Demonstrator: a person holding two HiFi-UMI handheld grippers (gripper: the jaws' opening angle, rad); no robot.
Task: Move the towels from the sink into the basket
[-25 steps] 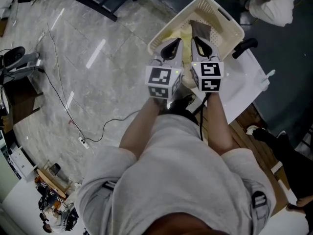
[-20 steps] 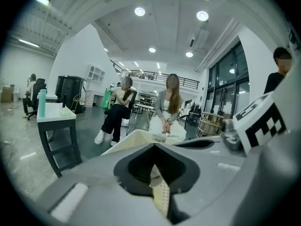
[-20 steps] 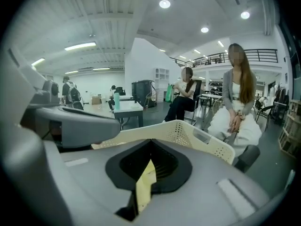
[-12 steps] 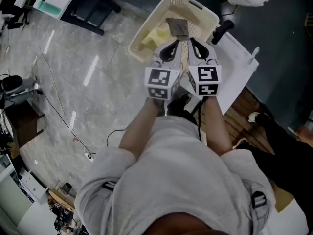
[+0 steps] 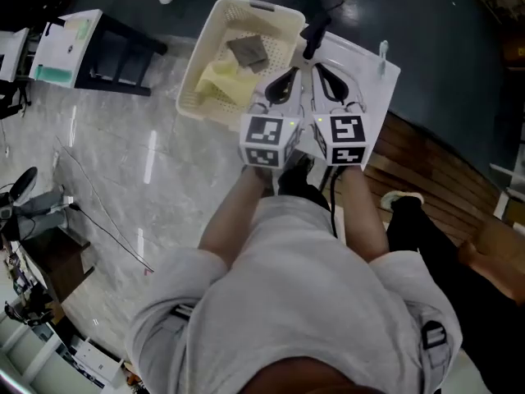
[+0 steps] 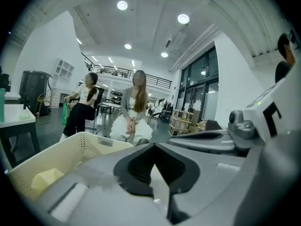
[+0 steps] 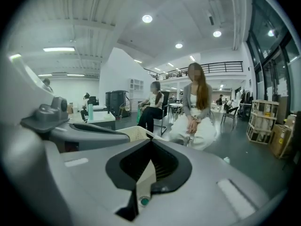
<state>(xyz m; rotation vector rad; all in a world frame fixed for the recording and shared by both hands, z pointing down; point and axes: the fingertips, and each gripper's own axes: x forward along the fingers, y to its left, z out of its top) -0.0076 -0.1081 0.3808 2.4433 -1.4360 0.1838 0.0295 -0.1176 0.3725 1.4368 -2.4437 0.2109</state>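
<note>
Left tool (image 5: pixel 293 72) and right tool (image 5: pixel 319 67), pinched empty, are swinging right of the basket (image 5: pixel 230 5); I'm planning to reopen.

Marbled floor (image 5: pixel 123 162); dark-legged table (image 5: pixel 121 56) on it

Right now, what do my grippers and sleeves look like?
Both the left gripper and right gripper are pale grey with black-rimmed teardrop openings. Each carries a cube of black-and-white square markers. A black cable runs along the right forearm. You wear a light grey short-sleeved shirt.
</note>
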